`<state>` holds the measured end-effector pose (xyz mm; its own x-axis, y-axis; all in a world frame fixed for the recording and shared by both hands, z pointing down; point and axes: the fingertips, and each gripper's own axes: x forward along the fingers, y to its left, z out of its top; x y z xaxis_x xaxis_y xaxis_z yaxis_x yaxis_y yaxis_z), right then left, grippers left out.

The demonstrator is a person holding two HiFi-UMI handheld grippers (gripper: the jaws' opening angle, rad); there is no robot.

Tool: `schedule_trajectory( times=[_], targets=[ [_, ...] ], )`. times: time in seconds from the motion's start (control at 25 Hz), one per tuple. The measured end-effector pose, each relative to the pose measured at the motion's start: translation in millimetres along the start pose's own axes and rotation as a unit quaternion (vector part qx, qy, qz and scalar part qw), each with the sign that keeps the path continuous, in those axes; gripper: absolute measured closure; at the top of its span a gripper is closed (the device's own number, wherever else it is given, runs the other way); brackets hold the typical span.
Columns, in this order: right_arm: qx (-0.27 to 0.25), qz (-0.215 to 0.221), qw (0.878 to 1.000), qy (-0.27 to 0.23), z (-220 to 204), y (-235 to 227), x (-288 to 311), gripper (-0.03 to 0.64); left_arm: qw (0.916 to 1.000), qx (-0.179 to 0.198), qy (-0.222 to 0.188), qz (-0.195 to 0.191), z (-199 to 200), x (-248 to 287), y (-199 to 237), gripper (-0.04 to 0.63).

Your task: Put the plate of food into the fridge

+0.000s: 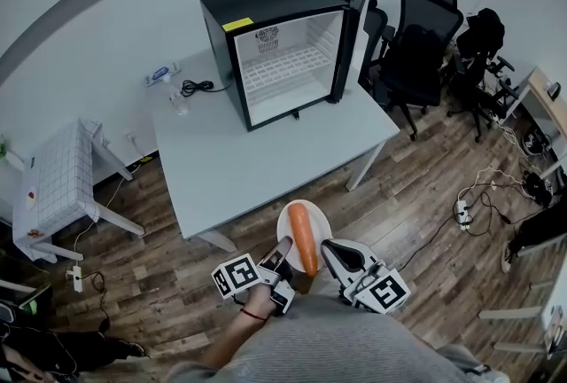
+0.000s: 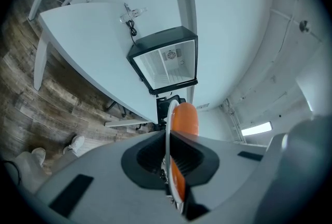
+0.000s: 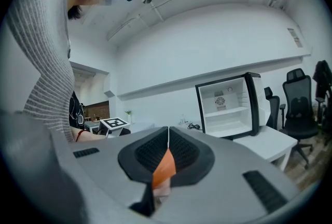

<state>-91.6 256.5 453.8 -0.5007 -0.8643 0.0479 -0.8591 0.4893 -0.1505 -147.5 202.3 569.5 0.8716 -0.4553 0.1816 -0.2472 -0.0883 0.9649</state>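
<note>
A white plate point(image 1: 291, 222) carrying a long orange carrot point(image 1: 304, 236) is held in front of the person, above the wooden floor and short of the table. My left gripper point(image 1: 282, 253) is shut on the plate's near left rim. My right gripper point(image 1: 330, 252) is shut on its near right rim. In the left gripper view the plate point(image 2: 168, 129) stands edge-on between the pads, with the carrot point(image 2: 184, 120) beside it. The right gripper view shows the plate edge point(image 3: 168, 137) and the carrot point(image 3: 165, 166) between its jaws. The black fridge point(image 1: 276, 44) stands on the table with its door point(image 1: 356, 22) swung open to the right.
The grey table point(image 1: 248, 168) bears a cable point(image 1: 197, 88) and a power strip point(image 1: 163, 73) left of the fridge. Office chairs point(image 1: 416, 40) crowd the back right. A small white side table point(image 1: 55, 182) stands at the left. Cables and a power strip point(image 1: 463, 213) lie on the floor right.
</note>
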Motion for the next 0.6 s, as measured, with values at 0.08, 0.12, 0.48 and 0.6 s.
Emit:
schedule_trajectory(
  times=[0.08,0.12,0.48,0.6],
  targets=[
    [0.005,0.002,1.000,0.001,1,-12,7,0.601,1.0000,0.001,-0.003,0.001,6,9,-1,0.572],
    [0.004,0.004,1.000,0.001,2,-18,12,0.601,1.0000,0.002,-0.004,0.001,9,13,-1,0.572],
    [0.004,0.025,1.000,-0.003,17,-79,46,0.601,0.9998,-0.004,-0.018,0.010,40,67,-2,0.572],
    [0.005,0.029,1.000,-0.003,22,-104,58,0.601,0.9995,-0.007,-0.025,0.014,52,87,-1,0.572]
  ],
)
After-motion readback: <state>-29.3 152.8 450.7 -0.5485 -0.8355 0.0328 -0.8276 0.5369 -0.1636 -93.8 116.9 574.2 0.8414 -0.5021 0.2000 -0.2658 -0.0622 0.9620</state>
